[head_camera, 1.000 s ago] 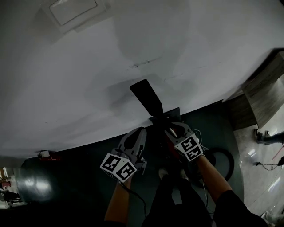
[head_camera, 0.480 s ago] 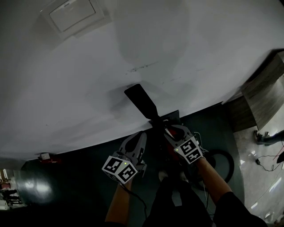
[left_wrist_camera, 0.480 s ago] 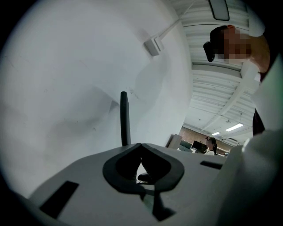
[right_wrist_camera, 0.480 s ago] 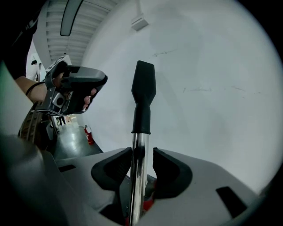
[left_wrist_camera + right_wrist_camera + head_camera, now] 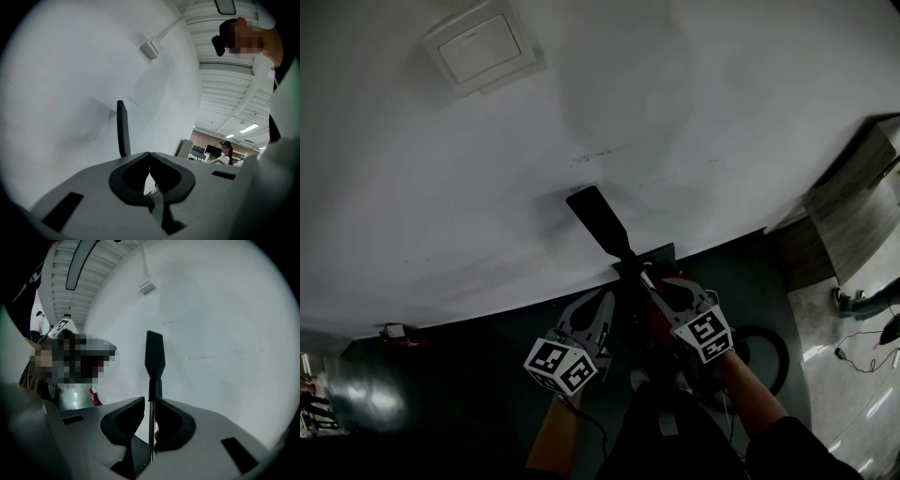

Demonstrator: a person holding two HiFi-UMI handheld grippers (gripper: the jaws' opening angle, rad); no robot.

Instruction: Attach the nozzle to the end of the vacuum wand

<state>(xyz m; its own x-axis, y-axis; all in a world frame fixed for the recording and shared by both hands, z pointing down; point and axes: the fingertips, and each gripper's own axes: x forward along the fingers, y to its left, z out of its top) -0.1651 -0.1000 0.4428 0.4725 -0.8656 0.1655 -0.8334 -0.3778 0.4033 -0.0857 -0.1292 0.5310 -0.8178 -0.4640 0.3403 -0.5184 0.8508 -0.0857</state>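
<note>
A flat black nozzle point(image 5: 602, 223) sits on the end of a thin silver wand point(image 5: 644, 277) and points up at the white wall. In the right gripper view the nozzle point(image 5: 154, 363) stands straight above the jaws and the wand point(image 5: 150, 427) runs between them. My right gripper point(image 5: 660, 284) has just been closing; the wand lies against the right pad, with a narrow gap at the left pad. My left gripper point(image 5: 602, 302) is shut and holds nothing, just left of the wand. It sees the nozzle point(image 5: 123, 129) edge-on.
The white wall point(image 5: 694, 112) fills the view, with a square white box point(image 5: 480, 49) mounted high on it. A wooden cabinet point(image 5: 848, 202) stands at the right. A dark hose loop point(image 5: 766, 345) and a grey round object point(image 5: 356, 398) lie on the dark floor.
The nozzle has swung a little to the left and stands more upright against the wall. The right gripper has shifted along the wand. The left gripper has hardly moved.
</note>
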